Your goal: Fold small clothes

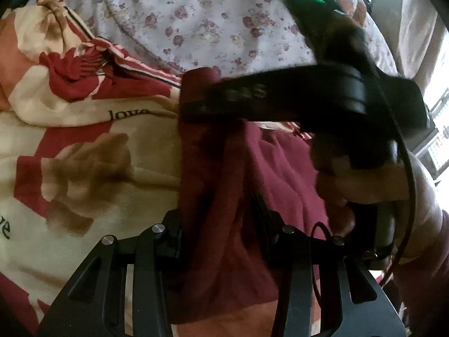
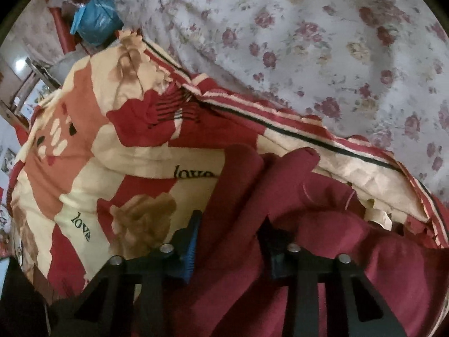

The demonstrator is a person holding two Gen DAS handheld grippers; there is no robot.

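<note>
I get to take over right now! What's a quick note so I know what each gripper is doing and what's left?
Left gripper: shut on the maroon garment.
Right gripper: also shut on the maroon garment.
The garment lies bunched on the red and cream quilt, near the floral sheet.
Done: both ends gripped.
Left: no neat fold shows yet, so spread it, fold it and set it down.

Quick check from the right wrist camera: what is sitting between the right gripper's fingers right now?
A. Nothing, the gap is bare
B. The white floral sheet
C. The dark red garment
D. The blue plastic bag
C: in the right wrist view a thick fold of the dark red garment fills the gap of the right gripper, while the blue bag lies far off at the top left.
</note>
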